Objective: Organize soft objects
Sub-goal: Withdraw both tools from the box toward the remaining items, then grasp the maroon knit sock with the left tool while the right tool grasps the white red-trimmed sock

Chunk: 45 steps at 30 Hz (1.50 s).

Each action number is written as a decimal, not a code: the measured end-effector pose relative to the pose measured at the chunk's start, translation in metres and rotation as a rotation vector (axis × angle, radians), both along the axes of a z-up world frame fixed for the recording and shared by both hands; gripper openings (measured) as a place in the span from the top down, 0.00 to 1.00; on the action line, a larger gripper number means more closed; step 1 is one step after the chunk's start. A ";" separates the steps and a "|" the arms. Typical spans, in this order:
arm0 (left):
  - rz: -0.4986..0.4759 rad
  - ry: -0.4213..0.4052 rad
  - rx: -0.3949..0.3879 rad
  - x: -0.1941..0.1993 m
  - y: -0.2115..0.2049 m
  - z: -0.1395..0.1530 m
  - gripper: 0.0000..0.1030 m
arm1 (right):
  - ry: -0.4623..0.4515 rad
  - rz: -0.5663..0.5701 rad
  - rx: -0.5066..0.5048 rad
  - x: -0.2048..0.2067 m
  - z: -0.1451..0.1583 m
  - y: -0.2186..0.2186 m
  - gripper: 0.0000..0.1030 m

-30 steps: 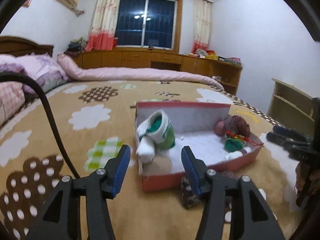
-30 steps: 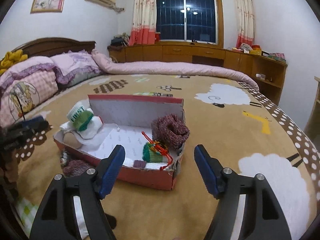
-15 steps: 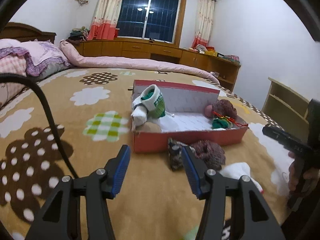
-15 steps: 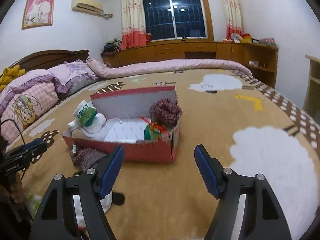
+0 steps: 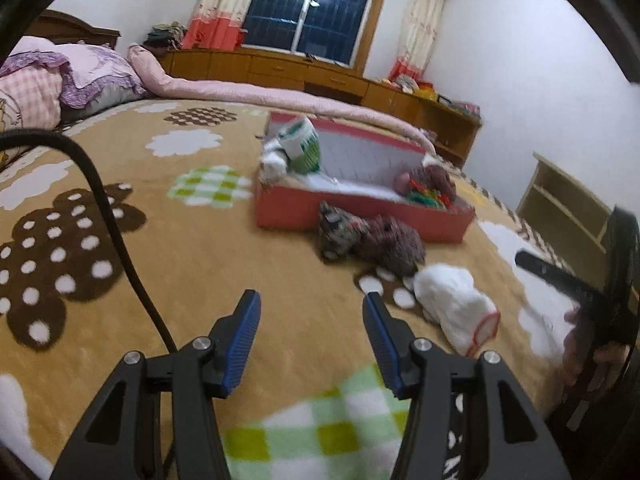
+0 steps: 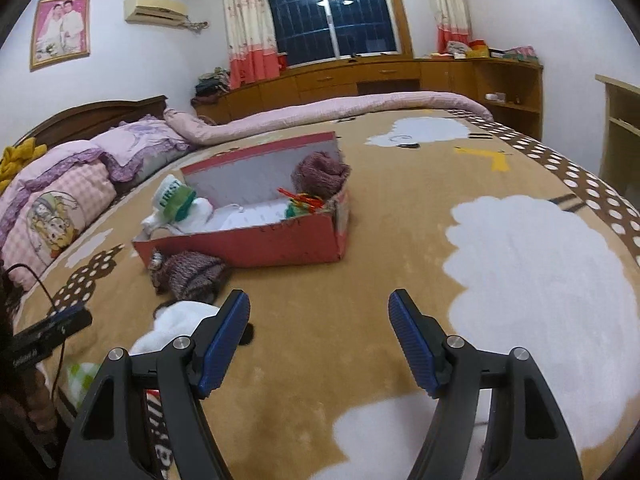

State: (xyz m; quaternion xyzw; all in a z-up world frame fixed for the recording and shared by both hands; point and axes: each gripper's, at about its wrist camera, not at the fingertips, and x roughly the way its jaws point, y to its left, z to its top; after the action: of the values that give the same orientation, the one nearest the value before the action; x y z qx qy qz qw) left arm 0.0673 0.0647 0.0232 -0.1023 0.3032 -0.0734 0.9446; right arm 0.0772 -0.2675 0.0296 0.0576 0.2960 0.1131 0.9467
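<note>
Bed blanket (image 5: 192, 264), tan with cloud shapes, fills both views. Left gripper (image 5: 311, 330) fingers stand spread and empty at lower centre; right gripper (image 6: 319, 320) fingers likewise, wider. Beyond the left fingers, a white sock (image 5: 454, 306) lies right of centre, a dark sock (image 5: 376, 240) just above it, touching the red box (image 5: 360, 210) holding more socks.

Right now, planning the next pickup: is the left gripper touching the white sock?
Apart. The left wrist view shows blanket between the open left gripper and the white sock.
</note>
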 end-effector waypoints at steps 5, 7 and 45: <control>-0.024 0.047 0.066 0.004 -0.018 -0.016 0.46 | 0.065 -0.042 -0.076 0.005 -0.014 0.005 0.29; -0.013 0.098 0.063 0.014 -0.018 -0.027 0.45 | 0.120 -0.046 -0.108 0.013 -0.025 0.007 0.29; -0.009 0.049 0.191 0.019 -0.043 -0.033 0.31 | 0.064 0.211 -0.129 0.006 -0.028 0.075 0.93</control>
State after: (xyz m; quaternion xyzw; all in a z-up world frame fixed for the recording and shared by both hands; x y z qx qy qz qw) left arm 0.0862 0.0219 -0.0093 -0.0123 0.3323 -0.0458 0.9420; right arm 0.0833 -0.1928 0.0016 -0.0311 0.3373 0.1910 0.9213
